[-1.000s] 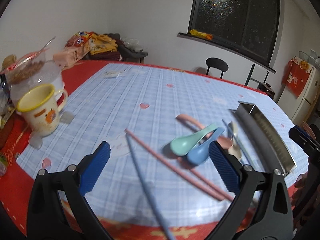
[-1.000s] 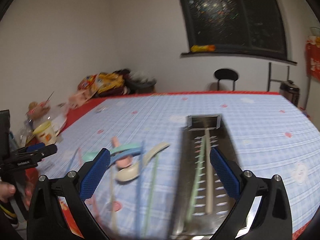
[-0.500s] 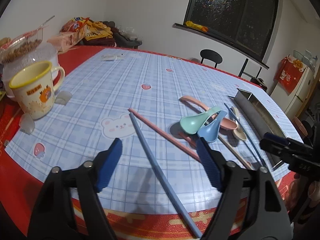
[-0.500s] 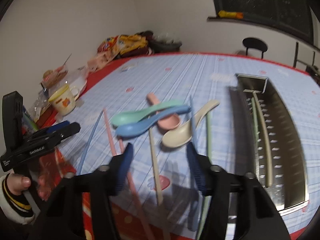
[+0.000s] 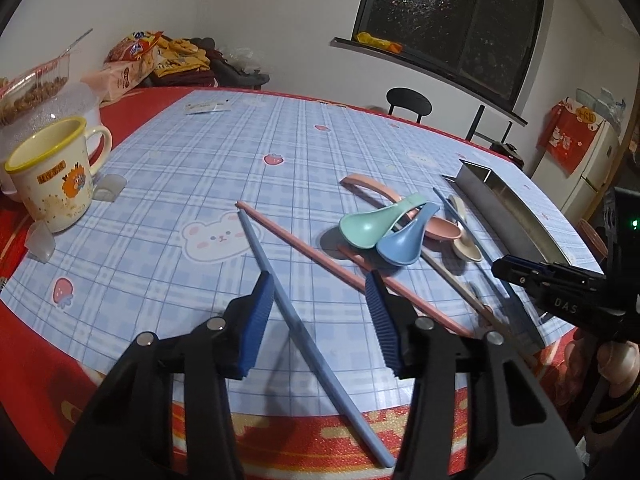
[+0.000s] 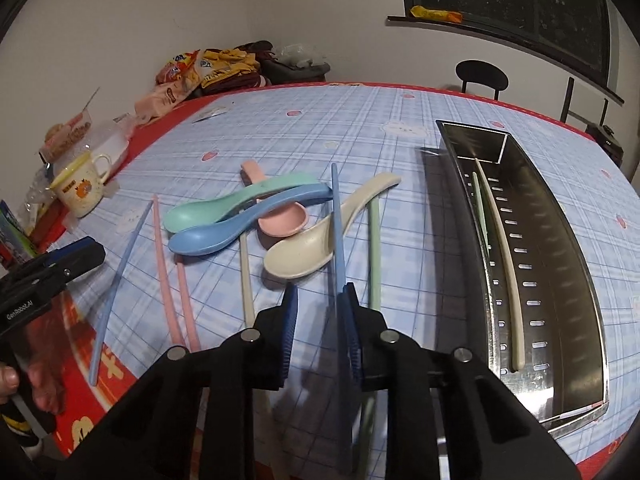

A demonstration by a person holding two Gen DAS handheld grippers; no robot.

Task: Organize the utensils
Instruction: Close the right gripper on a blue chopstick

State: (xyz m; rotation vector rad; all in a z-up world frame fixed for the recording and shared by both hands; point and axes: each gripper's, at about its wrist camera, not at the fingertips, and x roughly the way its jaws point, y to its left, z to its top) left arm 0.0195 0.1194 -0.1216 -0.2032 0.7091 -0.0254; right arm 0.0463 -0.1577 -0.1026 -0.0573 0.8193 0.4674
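Observation:
A pile of spoons lies mid-table: green [image 6: 224,208], blue [image 6: 240,230], pink [image 6: 282,222] and cream [image 6: 320,244]. Chopsticks lie among them. My right gripper [image 6: 318,304] has its jaws narrowed around a blue chopstick [image 6: 337,224], with a small gap still showing on the left side. My left gripper [image 5: 318,304] is open, straddling another blue chopstick [image 5: 280,280] near the table's front edge; a pink chopstick [image 5: 320,256] lies beside it. The steel tray [image 6: 568,240] on the right holds a cream chopstick [image 6: 504,248] and a green chopstick [image 6: 482,216].
A yellow-rimmed mug [image 5: 50,172] and a plastic snack tub [image 5: 44,92] stand at the left. Snack bags [image 6: 200,68] are piled at the far corner. A black chair [image 6: 482,74] stands behind the table. The red table edge is close below both grippers.
Both grippers have dropped towards the table and narrowed. The right one swung left from over the tray to the blue chopstick. The left one has come down over its blue chopstick.

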